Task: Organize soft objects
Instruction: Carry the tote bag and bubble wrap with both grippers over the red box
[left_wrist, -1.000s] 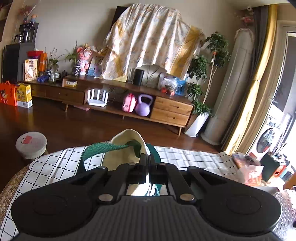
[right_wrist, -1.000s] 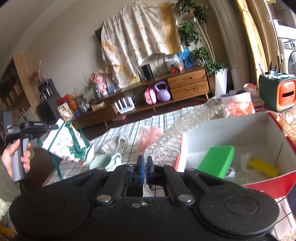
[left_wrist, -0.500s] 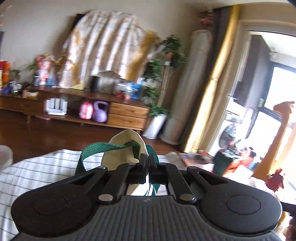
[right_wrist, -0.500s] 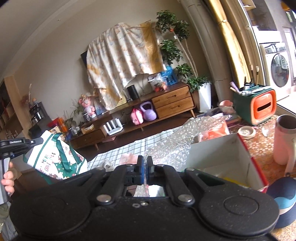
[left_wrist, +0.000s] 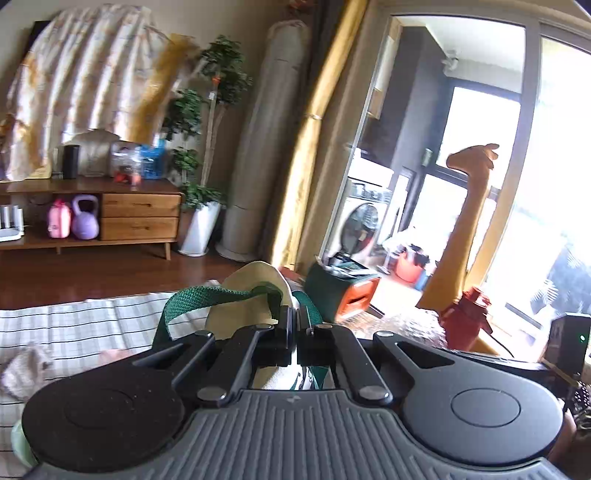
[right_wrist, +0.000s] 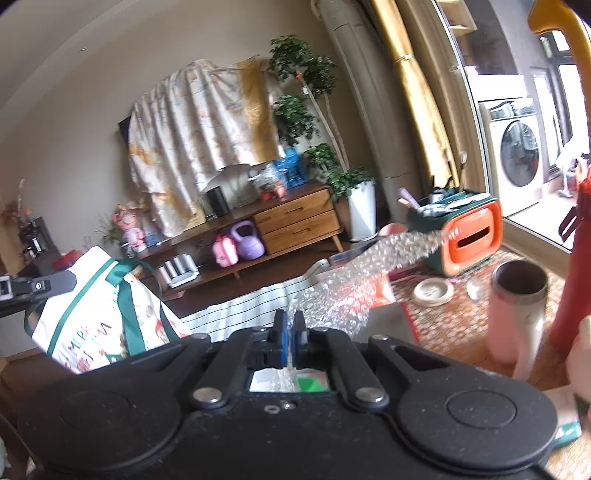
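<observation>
Left wrist view: left gripper (left_wrist: 295, 325) pinching tote bag (left_wrist: 255, 295) at green strap (left_wrist: 207, 299). Right gripper (right_wrist: 289, 328) clamping bubble wrap (right_wrist: 362, 269), sheet trailing forward-right.

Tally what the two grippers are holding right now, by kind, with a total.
Tote bag, clamped at its green strap by the left gripper: 1
Bubble wrap sheet, pinched by the right gripper: 1
Total: 2
</observation>
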